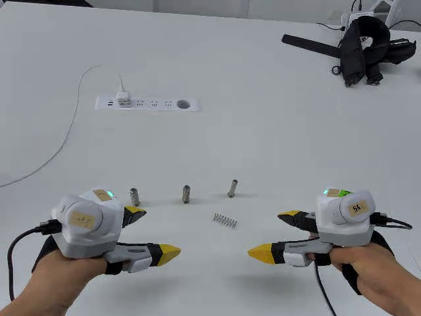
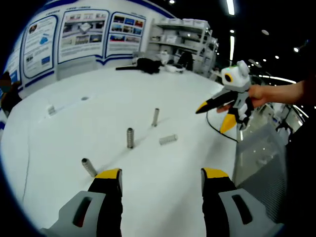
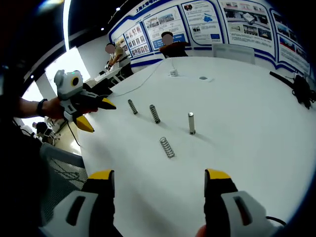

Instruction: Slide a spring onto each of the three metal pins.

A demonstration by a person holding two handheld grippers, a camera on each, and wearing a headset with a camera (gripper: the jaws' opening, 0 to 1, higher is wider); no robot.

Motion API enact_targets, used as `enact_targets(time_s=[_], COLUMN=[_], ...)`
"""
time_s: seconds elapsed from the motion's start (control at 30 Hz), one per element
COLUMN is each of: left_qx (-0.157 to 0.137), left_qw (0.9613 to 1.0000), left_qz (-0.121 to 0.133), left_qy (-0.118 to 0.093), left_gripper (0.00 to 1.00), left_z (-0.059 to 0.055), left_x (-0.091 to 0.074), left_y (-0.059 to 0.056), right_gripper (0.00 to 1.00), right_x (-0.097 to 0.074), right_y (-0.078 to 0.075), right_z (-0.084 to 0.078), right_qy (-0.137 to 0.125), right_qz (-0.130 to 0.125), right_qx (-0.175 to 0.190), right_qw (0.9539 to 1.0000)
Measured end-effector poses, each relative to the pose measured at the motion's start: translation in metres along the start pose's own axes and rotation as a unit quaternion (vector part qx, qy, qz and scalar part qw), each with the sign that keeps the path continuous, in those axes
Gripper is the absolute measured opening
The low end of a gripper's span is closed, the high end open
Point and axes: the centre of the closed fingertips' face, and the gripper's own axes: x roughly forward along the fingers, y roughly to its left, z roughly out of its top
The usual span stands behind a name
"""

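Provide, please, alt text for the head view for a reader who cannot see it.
Three metal pins stand in a row on a white table: the left pin and middle pin each carry a spring, the right pin is bare, and a loose spring lies flat nearby. At the bottom, the left gripper and right gripper, both open, point inward.

White-bodied left tool and right tool, yellow-tipped black jaws, tan stickers, black cables (green lights on top)
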Motion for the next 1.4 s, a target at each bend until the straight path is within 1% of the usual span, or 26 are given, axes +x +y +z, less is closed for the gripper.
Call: enact_targets(time_s=[0.3, 0.57, 0.77, 1.07, 1.3, 1.4], left_qx=[0.017, 0.030, 0.049, 0.079, 0.095, 0.104], left_qw=[0.9997, 0.9990, 0.9975, 0.9941, 0.9915, 0.9898], left_qz=[-0.015, -0.031, -0.048, -0.071, -0.083, -0.087], left_qy=[0.006, 0.010, 0.017, 0.023, 0.035, 0.044], left_gripper=[0.66, 0.65, 0.65, 0.64, 0.65, 0.65], left_z=[0.008, 0.013, 0.019, 0.030, 0.029, 0.026], left_x=[0.013, 0.025, 0.037, 0.054, 0.064, 0.068], left_y=[-0.005, -0.013, -0.019, -0.030, -0.034, -0.034], right_gripper=[0.77, 0.78, 0.78, 0.79, 0.79, 0.79], right_x=[-0.003, -0.004, -0.005, -0.011, -0.013, -0.012], right_y=[0.001, 0.008, 0.014, 0.014, 0.016, 0.016], right_z=[-0.007, -0.012, -0.012, -0.013, -0.015, -0.016], right_qy=[0.008, 0.013, 0.014, 0.012, 0.012, 0.010], right_qz=[-0.003, 0.001, 0.003, -0.001, -0.001, -0.001], right_qx=[0.002, 0.002, -0.002, -0.007, -0.009, -0.005], right_qw=[1.0000, 0.9999, 0.9999, 0.9999, 0.9999, 0.9999])
